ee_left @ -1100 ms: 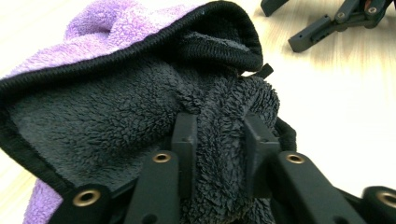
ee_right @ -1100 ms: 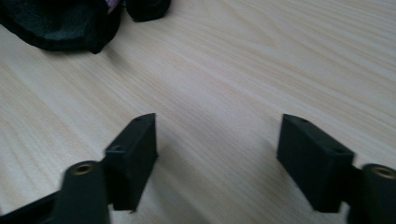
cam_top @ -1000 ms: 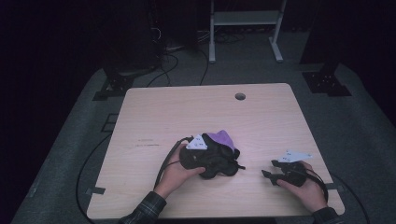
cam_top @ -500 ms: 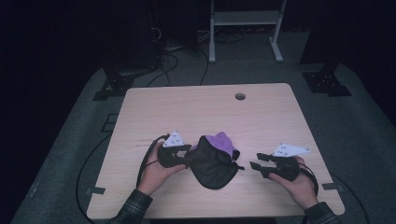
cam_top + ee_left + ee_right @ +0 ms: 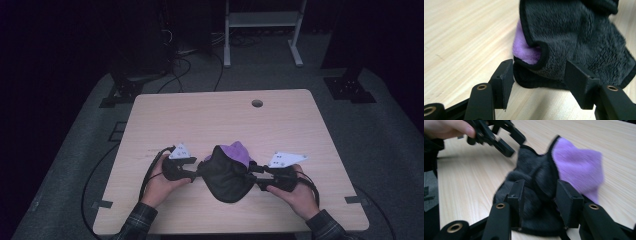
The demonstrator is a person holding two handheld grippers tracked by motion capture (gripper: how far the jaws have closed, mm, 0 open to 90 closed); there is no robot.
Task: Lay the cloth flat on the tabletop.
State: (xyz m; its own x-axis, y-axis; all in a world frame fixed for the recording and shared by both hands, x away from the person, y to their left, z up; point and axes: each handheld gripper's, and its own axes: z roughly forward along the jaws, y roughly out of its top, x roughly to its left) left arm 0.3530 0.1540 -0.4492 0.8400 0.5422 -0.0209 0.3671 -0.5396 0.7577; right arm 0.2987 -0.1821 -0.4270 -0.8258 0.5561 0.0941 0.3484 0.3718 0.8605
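item: black cloth w/ purple lining, bunched on wooden table, near front edge, between both grippers. left gripper: jaws apart and just been opening, cloth's folded edge between them, pads not pressing. right gripper: jaws just been closing, set either side of a raised fold at cloth's other side; can't tell if pads bite yet.

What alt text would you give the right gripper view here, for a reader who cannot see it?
The right gripper straddles a fold of a crumpled black cloth with a purple side on a pale wooden table, its jaws just closing. At the upper left, a hand brings the left gripper to the cloth's far edge.
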